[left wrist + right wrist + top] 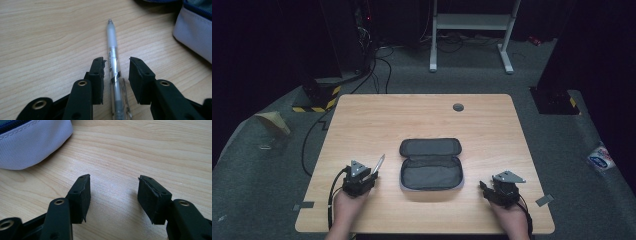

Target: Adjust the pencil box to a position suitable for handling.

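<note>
Near the table's [362, 107] front-left corner, the left gripper's [116, 65] narrowly parted jaws straddle a clear plastic pen [113, 63] without pinching it, so it may roll away, while the right gripper [113, 183] gapes empty.

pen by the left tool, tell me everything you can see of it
The pen is slim, with a clear plastic barrel, a frosted pale grip section toward its pointed tip, dark printed bands mid-barrel and a clear clip at the near end. It lies flat on the wooden table, tip pointing away from the left tool, left of the open grey pouch and apart from it. The barrel sits between the two black jaws, with a gap showing on each side, so neither pad presses on it.
</note>
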